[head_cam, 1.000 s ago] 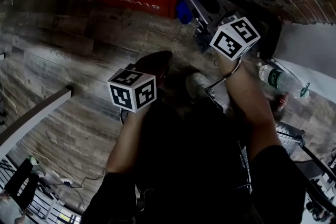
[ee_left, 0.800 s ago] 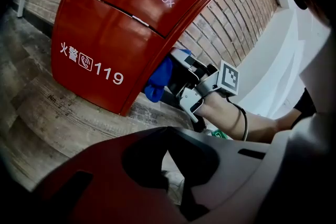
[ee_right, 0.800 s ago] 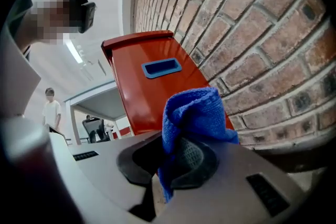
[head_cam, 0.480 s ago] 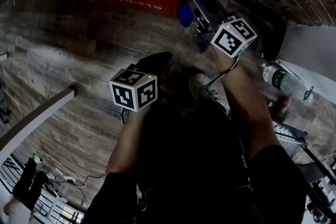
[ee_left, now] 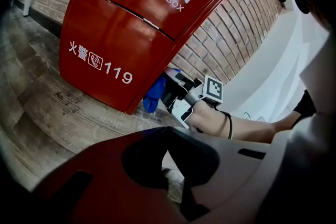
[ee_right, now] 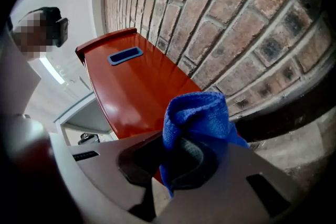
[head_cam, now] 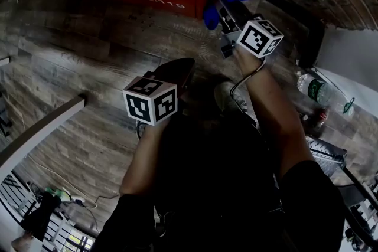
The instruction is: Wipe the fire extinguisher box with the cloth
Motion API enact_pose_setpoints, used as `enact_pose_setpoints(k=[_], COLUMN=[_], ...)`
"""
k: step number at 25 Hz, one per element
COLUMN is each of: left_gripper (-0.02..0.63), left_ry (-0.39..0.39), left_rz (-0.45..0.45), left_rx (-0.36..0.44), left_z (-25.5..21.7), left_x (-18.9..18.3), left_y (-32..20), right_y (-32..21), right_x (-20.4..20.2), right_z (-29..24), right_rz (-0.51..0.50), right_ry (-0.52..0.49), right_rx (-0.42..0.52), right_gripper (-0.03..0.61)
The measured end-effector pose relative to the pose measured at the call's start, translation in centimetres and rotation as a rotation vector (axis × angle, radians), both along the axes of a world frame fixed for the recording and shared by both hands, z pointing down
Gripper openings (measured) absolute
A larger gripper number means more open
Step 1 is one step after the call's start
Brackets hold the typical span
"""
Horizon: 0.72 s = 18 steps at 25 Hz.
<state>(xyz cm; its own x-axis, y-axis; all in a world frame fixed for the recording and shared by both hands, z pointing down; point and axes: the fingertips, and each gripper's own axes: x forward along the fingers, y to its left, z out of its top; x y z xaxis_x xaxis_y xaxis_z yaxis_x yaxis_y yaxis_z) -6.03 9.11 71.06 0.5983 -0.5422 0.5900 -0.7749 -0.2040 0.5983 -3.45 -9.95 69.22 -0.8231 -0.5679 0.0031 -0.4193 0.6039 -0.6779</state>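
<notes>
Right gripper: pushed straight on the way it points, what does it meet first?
Most likely the side of the fire extinguisher box, touched first by the blue cloth clamped in the right gripper. The brick wall runs just right of that line; depth is unclear.

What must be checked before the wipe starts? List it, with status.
1. Blue cloth clamped in right gripper: ok.
2. Cloth touching fire extinguisher box: cannot tell; it sits close to the red side.
3. Left gripper clear of the box: ok; shut, empty, held back.
4. Box's red side face unobstructed: ok.
</notes>
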Motion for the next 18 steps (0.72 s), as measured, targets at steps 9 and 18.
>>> enact_pose_setpoints(k=[9,18], left_gripper=[-0.002,-0.002], left_ry=[-0.006,-0.016], left_rz=[-0.001,0.002], left_rx=[0.000,-0.014], left_z=[-0.2,0.8], left_x=[-0.4,-0.5], left_y=[0.3,-0.2], right_y=[-0.9,-1.1], right_x=[0.6,0.3], right_z=[8.1,11.1], right_rz=[0.039,0.021], right_ry=[0.142,0.184], right_rx=[-0.151,-0.213], right_gripper=[0.041,0.041])
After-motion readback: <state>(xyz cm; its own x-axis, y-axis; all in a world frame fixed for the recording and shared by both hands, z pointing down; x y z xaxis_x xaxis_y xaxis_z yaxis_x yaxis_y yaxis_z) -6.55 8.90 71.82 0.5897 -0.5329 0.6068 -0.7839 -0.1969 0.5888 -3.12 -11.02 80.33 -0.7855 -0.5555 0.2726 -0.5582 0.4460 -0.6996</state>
